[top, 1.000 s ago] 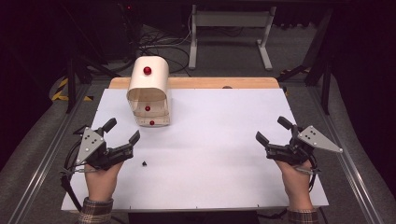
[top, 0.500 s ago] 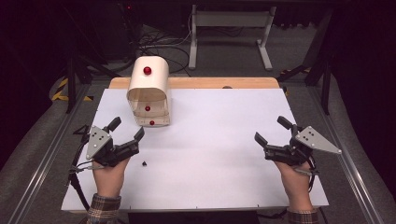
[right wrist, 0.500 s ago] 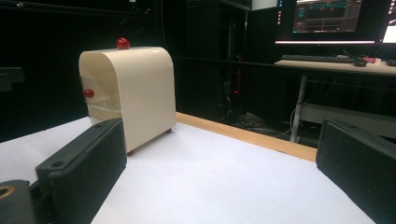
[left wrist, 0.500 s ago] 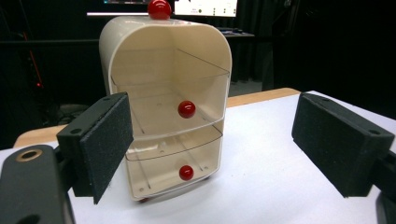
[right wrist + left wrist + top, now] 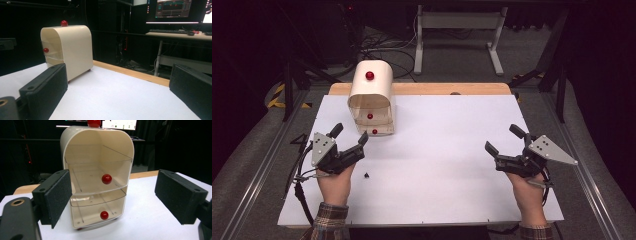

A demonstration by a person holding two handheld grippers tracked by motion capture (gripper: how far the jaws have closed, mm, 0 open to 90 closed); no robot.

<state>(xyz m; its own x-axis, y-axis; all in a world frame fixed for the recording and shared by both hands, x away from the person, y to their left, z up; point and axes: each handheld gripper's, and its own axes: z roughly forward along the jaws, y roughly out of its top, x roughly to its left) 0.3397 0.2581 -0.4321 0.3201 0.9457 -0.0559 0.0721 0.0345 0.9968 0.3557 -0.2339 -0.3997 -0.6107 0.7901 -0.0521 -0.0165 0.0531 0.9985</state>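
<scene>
- The white tabletop [image 5: 447, 165] carries everything.
- The cream drawer cabinet [image 5: 371, 102] stands at its far left, both clear drawers pushed in.
- Your left gripper [image 5: 348, 142] hovers just before it, jaws spread, empty.
- Your right gripper [image 5: 504, 142] rests well apart, jaws spread, empty.
- A small black speck [image 5: 366, 175] lies beside your left hand.

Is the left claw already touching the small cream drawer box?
Apart. In the high view, bare white table lies between the left claw and the drawer box. In the left gripper view its open jaws stand short of the box.
</scene>
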